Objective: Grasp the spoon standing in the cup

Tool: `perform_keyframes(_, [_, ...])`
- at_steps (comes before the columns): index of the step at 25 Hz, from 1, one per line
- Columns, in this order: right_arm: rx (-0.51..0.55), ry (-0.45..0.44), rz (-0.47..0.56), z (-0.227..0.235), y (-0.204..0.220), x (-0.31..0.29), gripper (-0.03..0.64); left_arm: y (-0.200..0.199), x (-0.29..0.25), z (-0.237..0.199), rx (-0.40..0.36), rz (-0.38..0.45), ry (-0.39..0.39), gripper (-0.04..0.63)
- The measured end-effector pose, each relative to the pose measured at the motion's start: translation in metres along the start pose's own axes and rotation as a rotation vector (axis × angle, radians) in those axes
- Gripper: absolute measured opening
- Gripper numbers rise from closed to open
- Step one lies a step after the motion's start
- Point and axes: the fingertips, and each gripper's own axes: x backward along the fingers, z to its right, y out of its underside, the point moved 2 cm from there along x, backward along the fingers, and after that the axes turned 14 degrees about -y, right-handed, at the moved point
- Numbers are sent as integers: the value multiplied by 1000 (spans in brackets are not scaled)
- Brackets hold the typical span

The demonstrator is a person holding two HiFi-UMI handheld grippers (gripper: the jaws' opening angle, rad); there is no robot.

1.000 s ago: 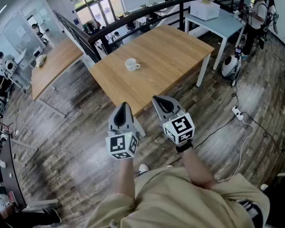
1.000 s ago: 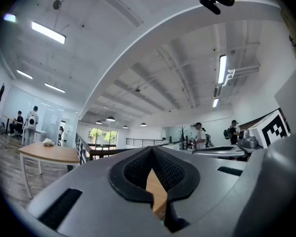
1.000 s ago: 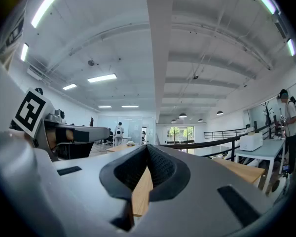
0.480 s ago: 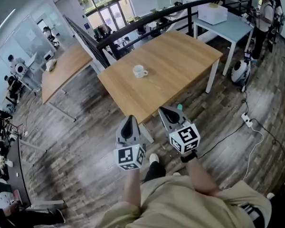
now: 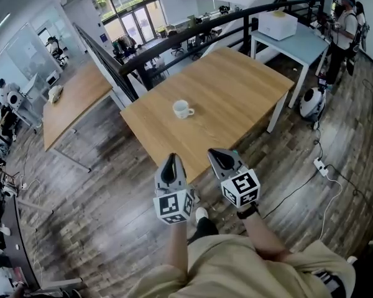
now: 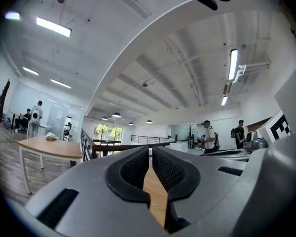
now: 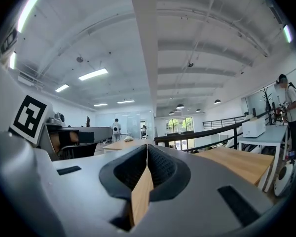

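A white cup (image 5: pixel 182 108) stands near the middle of the wooden table (image 5: pixel 236 85) in the head view. It is too small there to show a spoon. My left gripper (image 5: pixel 170 158) and right gripper (image 5: pixel 216 153) are held side by side, level with the table's near edge, well short of the cup. Both are shut with nothing in them. In the left gripper view the left gripper's (image 6: pixel 150 148) pads meet at the tips, with only the tabletop showing behind them. The right gripper's (image 7: pixel 147 147) pads are also pressed together in its own view. Neither gripper view shows the cup.
A second wooden table (image 5: pixel 74 95) stands to the left, beyond a black railing (image 5: pixel 193 30). A pale table with a white box (image 5: pixel 278 25) stands at the back right, with a person (image 5: pixel 345 23) beside it. A white device (image 5: pixel 312 102), a power strip (image 5: pixel 321 166) and cables lie on the floor to the right.
The head view has shifted, so both grippers now sit lower in the picture, by the table's near edge. Both have stayed shut, and the cup has not moved on the table.
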Motion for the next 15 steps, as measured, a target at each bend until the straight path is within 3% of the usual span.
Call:
perform_keyframes(5, [10, 20, -17, 35, -5, -54, 15, 1, -65, -16, 27, -1, 36, 14])
perform_keyframes(15, [-16, 118, -44, 93, 2, -165, 15, 8, -164, -69, 8, -7, 119, 12])
